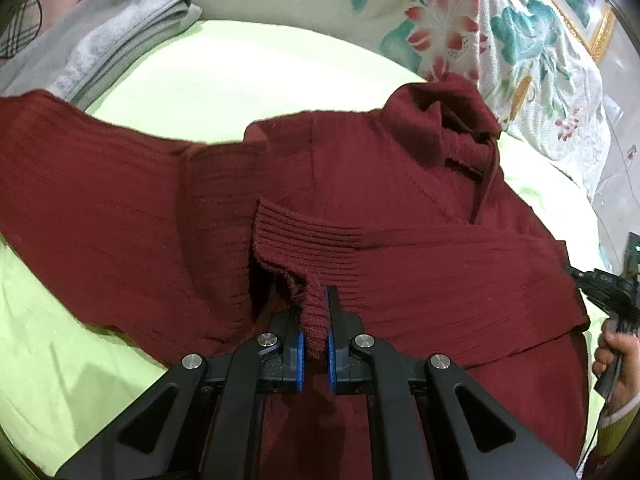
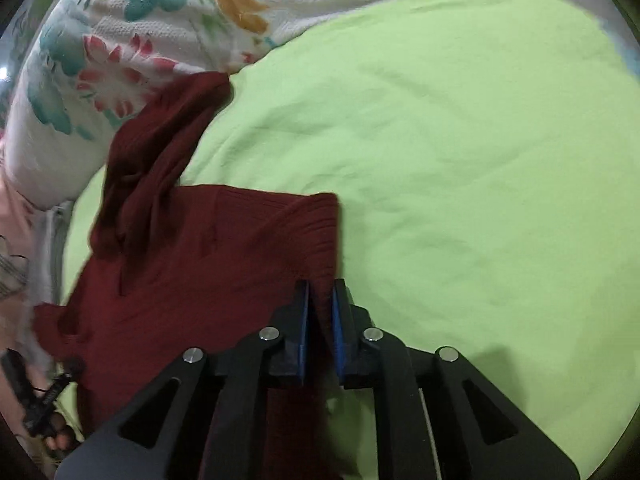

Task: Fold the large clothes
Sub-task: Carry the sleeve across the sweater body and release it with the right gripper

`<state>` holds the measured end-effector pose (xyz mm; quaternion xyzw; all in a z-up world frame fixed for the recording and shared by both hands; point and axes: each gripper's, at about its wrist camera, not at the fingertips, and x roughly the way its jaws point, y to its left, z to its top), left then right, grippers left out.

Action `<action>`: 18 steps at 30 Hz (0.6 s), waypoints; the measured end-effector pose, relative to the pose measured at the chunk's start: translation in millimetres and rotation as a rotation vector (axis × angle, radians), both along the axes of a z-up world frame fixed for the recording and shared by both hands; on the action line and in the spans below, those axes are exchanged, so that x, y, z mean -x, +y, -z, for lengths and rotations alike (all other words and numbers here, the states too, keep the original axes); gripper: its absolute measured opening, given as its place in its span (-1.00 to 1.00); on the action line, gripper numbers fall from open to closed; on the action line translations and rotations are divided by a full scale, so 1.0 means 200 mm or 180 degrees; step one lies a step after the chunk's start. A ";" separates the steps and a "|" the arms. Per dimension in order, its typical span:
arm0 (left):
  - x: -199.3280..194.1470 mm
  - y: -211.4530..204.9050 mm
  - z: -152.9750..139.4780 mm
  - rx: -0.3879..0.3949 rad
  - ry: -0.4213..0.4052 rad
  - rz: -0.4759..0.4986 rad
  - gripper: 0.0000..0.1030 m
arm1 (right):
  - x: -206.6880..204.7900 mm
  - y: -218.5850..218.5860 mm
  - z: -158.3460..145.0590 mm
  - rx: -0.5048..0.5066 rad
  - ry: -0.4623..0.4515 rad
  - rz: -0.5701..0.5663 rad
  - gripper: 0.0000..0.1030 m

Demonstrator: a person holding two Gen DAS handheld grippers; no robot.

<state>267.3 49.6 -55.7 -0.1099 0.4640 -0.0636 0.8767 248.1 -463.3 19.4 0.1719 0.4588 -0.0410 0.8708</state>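
Two claws are clamped on one dark red ribbed sweater (image 1: 400,208), which lies spread over the light green bed sheet (image 1: 248,80). Your left claw (image 1: 315,320) pinches the ribbed cuff (image 1: 304,248) of a sleeve that has been brought across the body; the cuff bunches up between the blue pads and the rest of the sleeve runs off to the claw's right. Ahead and right of that claw the turtleneck collar (image 1: 452,120) stands crumpled, folded over on itself. Another sleeve stretches far to the claw's left, ending near a folded grey garment (image 1: 120,28). Your right claw (image 2: 321,312) has closed on the sweater's edge, a narrow ridge of knit rising between its pads; the body of the sweater lies to its left, bare sheet to its right, and the collar points ahead-left toward a floral blanket (image 2: 80,80).

The hem is hidden beneath both claw frames, so you cannot tell how the lower part lies. The right wrist view is soft and blurred, and the rib pattern barely shows there. At the right edge of the left wrist view, your right hand (image 1: 612,360) is cut off.
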 end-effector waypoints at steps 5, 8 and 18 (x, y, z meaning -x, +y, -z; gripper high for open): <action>0.02 0.01 -0.01 0.0000 -0.0025 0.0037 -0.83 | 0.23 0.24 -0.13 -0.0065 -0.0435 -0.0431 -0.66; 0.04 0.04 -0.02 0.0018 -0.0014 -0.0007 -0.70 | 0.25 0.30 0.01 0.0243 0.0002 -0.0488 -0.62; 0.27 0.65 -0.17 0.0059 -0.0166 -0.0798 -0.22 | 0.56 0.34 -0.15 -0.0335 -0.0512 -0.0507 -0.12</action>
